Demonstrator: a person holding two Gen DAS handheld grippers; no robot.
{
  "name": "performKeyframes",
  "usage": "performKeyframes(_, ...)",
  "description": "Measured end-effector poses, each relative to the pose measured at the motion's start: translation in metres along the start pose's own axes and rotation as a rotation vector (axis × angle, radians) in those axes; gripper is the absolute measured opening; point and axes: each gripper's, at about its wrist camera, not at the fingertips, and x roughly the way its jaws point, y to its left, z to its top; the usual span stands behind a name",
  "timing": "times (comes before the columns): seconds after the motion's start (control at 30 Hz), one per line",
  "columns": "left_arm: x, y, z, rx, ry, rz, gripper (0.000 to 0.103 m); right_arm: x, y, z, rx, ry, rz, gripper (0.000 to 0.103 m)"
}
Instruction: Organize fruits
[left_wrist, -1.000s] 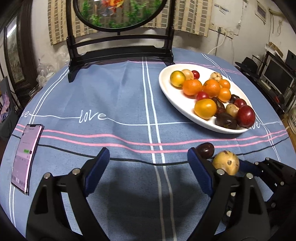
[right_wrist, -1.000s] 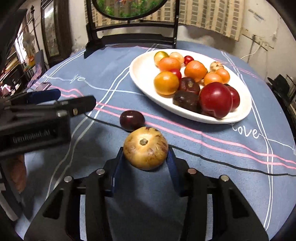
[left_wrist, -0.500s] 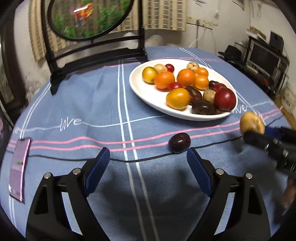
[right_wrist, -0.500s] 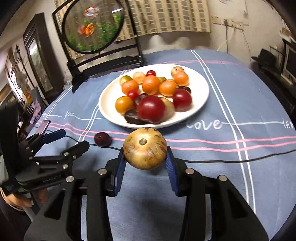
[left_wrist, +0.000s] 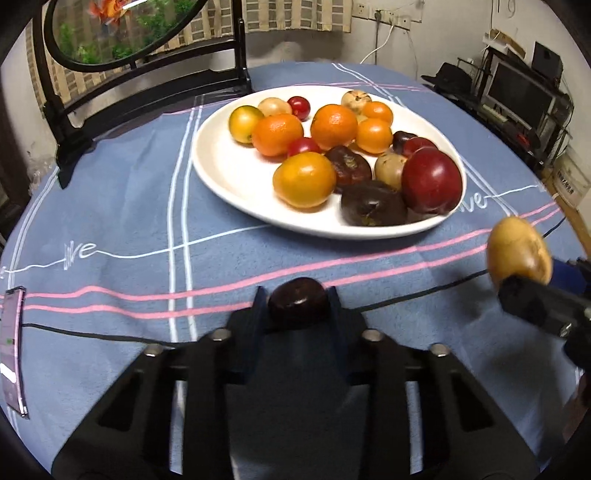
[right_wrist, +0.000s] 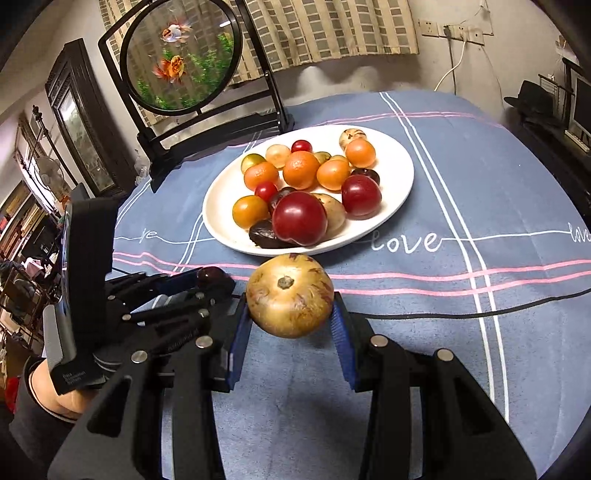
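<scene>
Table (right_wrist: 517, 177) with blue cloth; white plate (left_wrist: 221, 173) piled with fruit. Right hand-held gripper (right_wrist: 290, 325) grips a tan round fruit (right_wrist: 290, 295) just before the plate. Left hand-held gripper (left_wrist: 298, 310), jaws just closed, pinches a dark plum (left_wrist: 298, 302) near the plate's front rim.

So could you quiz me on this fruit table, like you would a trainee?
1. True or false: the left gripper is shut on the dark plum.
2. What does the right gripper hold? A) orange B) tan fruit C) phone
3. Where do most fruits lie?

Key:
1. True.
2. B, the tan fruit.
3. On the white plate.
</scene>
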Motion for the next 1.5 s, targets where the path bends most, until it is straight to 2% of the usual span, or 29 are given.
performKeyframes(0.13,-0.01,-0.012,-0.006,0.093,-0.024,0.052,0.031,0.002,-0.001,-0.001,0.004,0.007,0.007,0.042)
performKeyframes(0.2,-0.023,-0.018,-0.008,0.12,-0.057,0.039,0.031,0.002,-0.002,-0.001,0.004,0.007,0.001,0.042)
performKeyframes(0.37,-0.048,-0.02,-0.001,0.114,-0.098,-0.009,0.031,-0.001,-0.001,-0.001,0.006,-0.015,0.003,0.043)
performKeyframes(0.63,-0.057,-0.009,0.034,0.079,-0.129,-0.004,0.031,-0.021,0.004,0.013,0.01,-0.122,-0.009,0.043)
performKeyframes(0.8,-0.045,0.003,0.063,0.041,-0.14,0.008,0.031,-0.016,0.016,0.04,-0.067,-0.151,-0.059,0.043)
performKeyframes(1.0,-0.015,0.019,0.082,-0.038,-0.092,0.017,0.031,0.018,0.033,0.069,-0.159,-0.144,-0.108,0.042)
performKeyframes(1.17,0.004,0.03,0.09,-0.065,-0.067,0.036,0.031,0.032,0.032,0.078,-0.194,-0.144,-0.16,0.043)
performKeyframes(1.23,0.011,0.029,0.093,-0.068,-0.051,0.038,0.031,0.042,0.032,0.079,-0.231,-0.138,-0.213,0.048)
performKeyframes(1.33,0.017,0.032,0.094,-0.108,-0.03,0.038,0.033,0.048,0.034,0.079,-0.279,-0.138,-0.267,0.049)
performKeyframes(1.37,0.017,0.033,0.094,-0.121,-0.031,0.027,0.042,0.046,0.033,0.079,-0.271,-0.141,-0.258,0.049)
performKeyframes(1.4,0.015,0.033,0.092,-0.127,-0.037,0.031,0.056,0.044,0.031,0.079,-0.257,-0.142,-0.243,0.049)
performKeyframes(1.5,0.006,0.033,0.09,-0.125,-0.074,0.063,0.063,0.036,0.025,0.077,-0.216,-0.14,-0.212,0.049)
